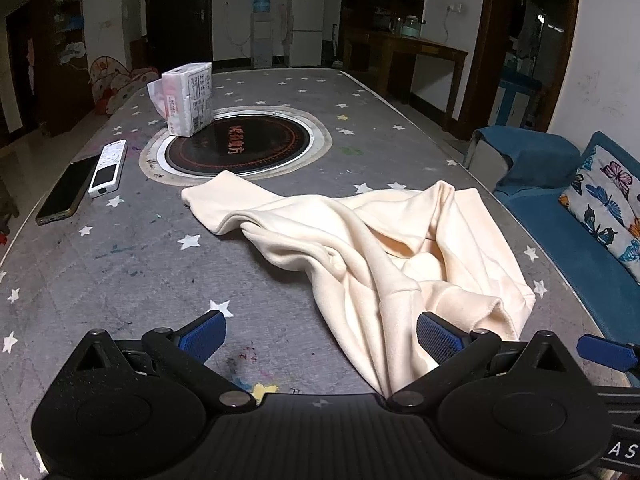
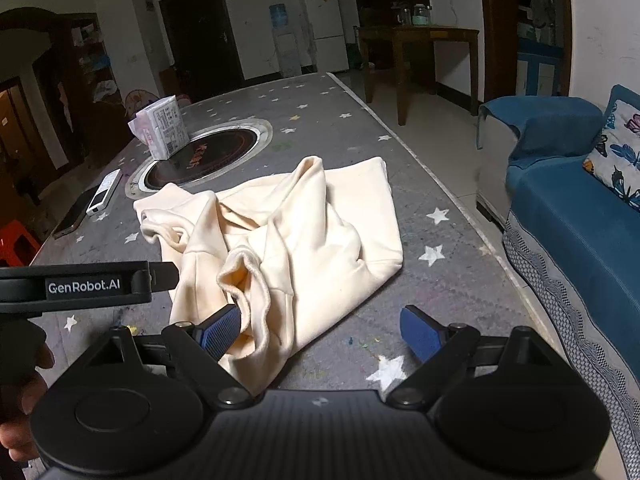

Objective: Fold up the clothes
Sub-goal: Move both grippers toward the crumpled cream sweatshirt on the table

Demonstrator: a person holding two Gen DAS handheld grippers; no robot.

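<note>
A cream sweatshirt (image 1: 360,248) lies crumpled on the grey star-patterned table cover (image 1: 120,264), one sleeve stretched toward the round hotplate. My left gripper (image 1: 320,338) is open at the near edge, its right pad against the garment's near folds, nothing clamped. In the right wrist view the same sweatshirt (image 2: 288,240) lies bunched, a ribbed cuff opening near the left finger. My right gripper (image 2: 324,334) is open, its left pad touching the cuff, its right pad over bare table. The left tool's body (image 2: 80,284) shows at the left, with a hand below it.
A round black hotplate (image 1: 240,146) is set into the table middle. A tissue pack (image 1: 188,98) stands at its far left rim. A white remote (image 1: 108,168) and a dark phone (image 1: 66,194) lie at the left. A blue sofa (image 2: 580,216) with a butterfly cushion flanks the right edge.
</note>
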